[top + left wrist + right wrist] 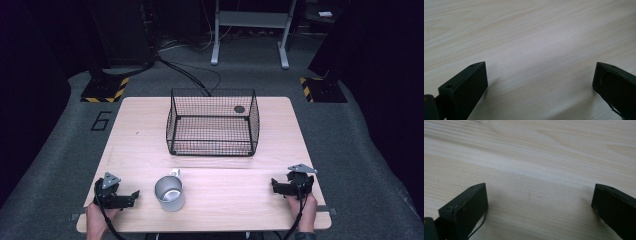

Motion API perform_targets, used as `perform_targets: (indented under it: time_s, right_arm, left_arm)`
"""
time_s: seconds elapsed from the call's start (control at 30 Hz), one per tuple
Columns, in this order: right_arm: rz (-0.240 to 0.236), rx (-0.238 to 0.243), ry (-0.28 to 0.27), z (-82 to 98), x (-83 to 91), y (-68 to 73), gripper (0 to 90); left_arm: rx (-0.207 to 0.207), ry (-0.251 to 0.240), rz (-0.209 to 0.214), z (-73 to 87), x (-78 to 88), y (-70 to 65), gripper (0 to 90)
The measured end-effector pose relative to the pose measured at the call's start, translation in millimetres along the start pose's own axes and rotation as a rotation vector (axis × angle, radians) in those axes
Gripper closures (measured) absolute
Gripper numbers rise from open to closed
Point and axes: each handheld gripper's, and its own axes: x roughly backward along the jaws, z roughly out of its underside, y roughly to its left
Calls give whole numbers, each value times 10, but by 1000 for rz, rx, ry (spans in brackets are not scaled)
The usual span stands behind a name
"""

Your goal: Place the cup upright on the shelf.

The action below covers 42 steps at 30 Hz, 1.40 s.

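At the left of the high view, the left claw (134,196) rests on the pale wooden tabletop (150,130) near its front edge, held from below by the person's left hand (95,219), with its jaws spread wide and nothing between them; its own view confirms this, with bare wood grain running between the two black jaws. Its jaws point toward the metal cup (169,193), which stands upright just beside it to the right, apart from it and untouched, its small handle (174,172) turned away toward the far side. That placement suggests the cup is the thing to be picked up, with the left claw best set for the reach. Farther back, at the middle of the tabletop, stands a black wire basket (213,128), well apart from the cup and likely the place it is meant to go. A small dark round thing (239,109) shows by the basket's far right wall; whether it lies inside or behind the mesh is hard to tell. At the right, the right claw (273,186) also rests low on the tabletop with its jaws wide and empty, well apart from the cup, the right hand (304,207) behind it. The cup's inside is too dim to tell whether it holds anything.
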Motion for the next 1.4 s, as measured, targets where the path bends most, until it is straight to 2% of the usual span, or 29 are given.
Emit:
perform_targets:
  time_s: [0.23, 0.27, 0.37, 0.5, 0.57, 0.67, 0.77, 1.1, 1.13, 1.4]
  right_arm:
    - [-1, 0, 0, 0, 0, -1, 2]
    - [-1, 0, 0, 0, 0, 0, 2]
    - [0, 0, 0, 0, 0, 0, 2]
    - [0, 0, 0, 0, -1, -1, 2]
    - [0, 0, 0, 0, -1, 0, 2]
    - [0, 0, 0, -1, -1, 0, 2]
    - [1, 0, 1, -2, -1, 0, 2]
    - [1, -1, 0, -1, -1, 1, 2]
    - [2, -2, 0, -2, -1, 1, 2]
    - [2, -1, 1, -2, -1, 0, 3]
  left_arm:
    - [-32, -19, 26, -20, 80, -94, 2]
    - [-33, -36, 43, -18, 103, -116, 2]
    - [-36, -37, 62, -17, 126, -133, 2]
    - [-51, -61, 99, -21, 185, -179, 2]
    - [-48, -72, 102, -23, 198, -195, 2]
    - [-66, -81, 105, -36, 240, -227, 2]
    - [-81, -101, 131, -57, 293, -266, 2]
    - [-134, -113, 190, -122, 366, -413, 2]
    - [-145, -112, 210, -140, 391, -439, 2]
    - [-161, -136, 265, -173, 439, -538, 1]
